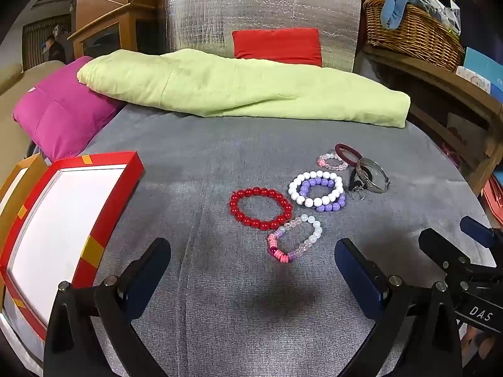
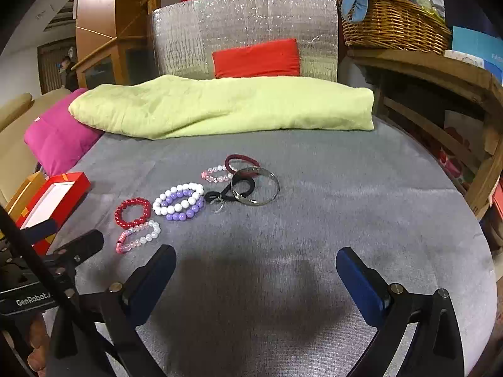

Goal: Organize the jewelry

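Several bracelets lie on a grey cloth: a red bead bracelet (image 1: 260, 208) (image 2: 132, 213), a white one (image 1: 315, 188) (image 2: 177, 198) over a purple one (image 1: 330, 205) (image 2: 185, 212), a pink-and-clear one (image 1: 294, 238) (image 2: 138, 236), a small pink bead one (image 1: 331, 161) (image 2: 217, 173), a maroon band (image 1: 345, 152) (image 2: 241, 161), a metal bangle (image 1: 375, 174) (image 2: 256, 186) and a black hair tie (image 2: 224, 195). An open red box (image 1: 94, 188) (image 2: 70, 185) with a white lining stands at the left. My left gripper (image 1: 253, 267) is open, just short of the pink-and-clear bracelet. My right gripper (image 2: 256, 270) is open and empty over bare cloth.
A folded green blanket (image 1: 239, 88) (image 2: 220, 103) lies across the back, a magenta cushion (image 1: 59, 110) at back left and a red cushion (image 1: 278, 45) behind. A wooden shelf with a wicker basket (image 1: 411, 31) (image 2: 393, 22) stands at the right.
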